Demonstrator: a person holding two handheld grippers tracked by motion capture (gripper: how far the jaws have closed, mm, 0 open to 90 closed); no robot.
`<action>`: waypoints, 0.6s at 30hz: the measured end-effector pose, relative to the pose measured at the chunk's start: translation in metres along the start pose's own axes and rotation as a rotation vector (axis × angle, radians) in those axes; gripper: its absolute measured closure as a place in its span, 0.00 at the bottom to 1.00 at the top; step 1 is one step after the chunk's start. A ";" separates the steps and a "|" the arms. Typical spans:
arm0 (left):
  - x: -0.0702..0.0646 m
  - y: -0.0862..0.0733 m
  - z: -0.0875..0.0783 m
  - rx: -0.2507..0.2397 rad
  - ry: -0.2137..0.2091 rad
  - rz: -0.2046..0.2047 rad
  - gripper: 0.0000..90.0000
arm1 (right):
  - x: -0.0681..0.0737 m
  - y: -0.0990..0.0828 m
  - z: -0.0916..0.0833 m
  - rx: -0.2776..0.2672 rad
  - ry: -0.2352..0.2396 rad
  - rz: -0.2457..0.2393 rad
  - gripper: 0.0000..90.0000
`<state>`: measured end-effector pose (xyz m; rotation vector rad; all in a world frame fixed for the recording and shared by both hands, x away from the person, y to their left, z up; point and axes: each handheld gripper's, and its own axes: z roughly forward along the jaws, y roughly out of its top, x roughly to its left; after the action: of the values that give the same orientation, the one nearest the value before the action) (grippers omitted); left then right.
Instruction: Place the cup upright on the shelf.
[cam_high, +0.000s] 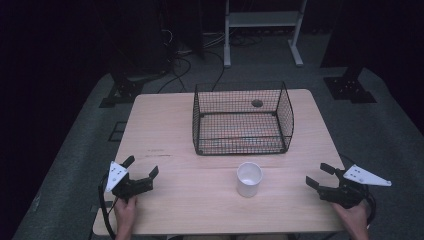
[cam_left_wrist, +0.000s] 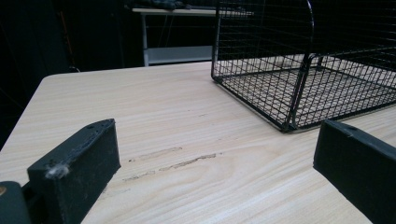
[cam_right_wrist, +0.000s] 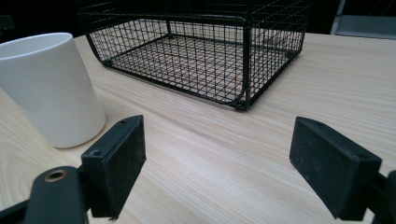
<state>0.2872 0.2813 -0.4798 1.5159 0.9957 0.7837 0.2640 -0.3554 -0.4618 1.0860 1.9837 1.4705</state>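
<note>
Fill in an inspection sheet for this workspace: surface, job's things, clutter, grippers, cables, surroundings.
Surface: wooden table, faint scuff marks.
Job's things: white cup upright, apart from and in front of the wire basket, which holds nothing.
Clutter: nothing seen.
Grippers: left gripper and right gripper both open, holding nothing, low at the near corners.
Cables: one trails from each gripper; more on the floor behind.
Surroundings: dark room, white shelf frame.

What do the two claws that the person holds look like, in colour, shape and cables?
Both are black. The left claw and the right claw each have two flat, block-shaped jaws with matte pads. Each carries a white-grey triangular plate with small holes on top, and a black cable loops from each one. No sleeves are visible.
</note>
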 end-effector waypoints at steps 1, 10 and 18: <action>0.000 0.000 0.000 0.001 0.000 0.001 0.00 | 0.000 0.000 0.000 0.000 0.004 0.002 0.19; -0.001 0.000 0.000 0.002 -0.002 0.001 0.00 | 0.010 0.010 0.003 -0.009 0.035 -0.029 0.16; -0.001 0.000 -0.001 -0.002 -0.010 -0.001 0.00 | 0.017 0.017 0.008 0.016 0.064 -0.046 0.15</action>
<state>0.2858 0.2813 -0.4796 1.5164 0.9880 0.7761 0.2656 -0.3352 -0.4470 1.0052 2.0534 1.4855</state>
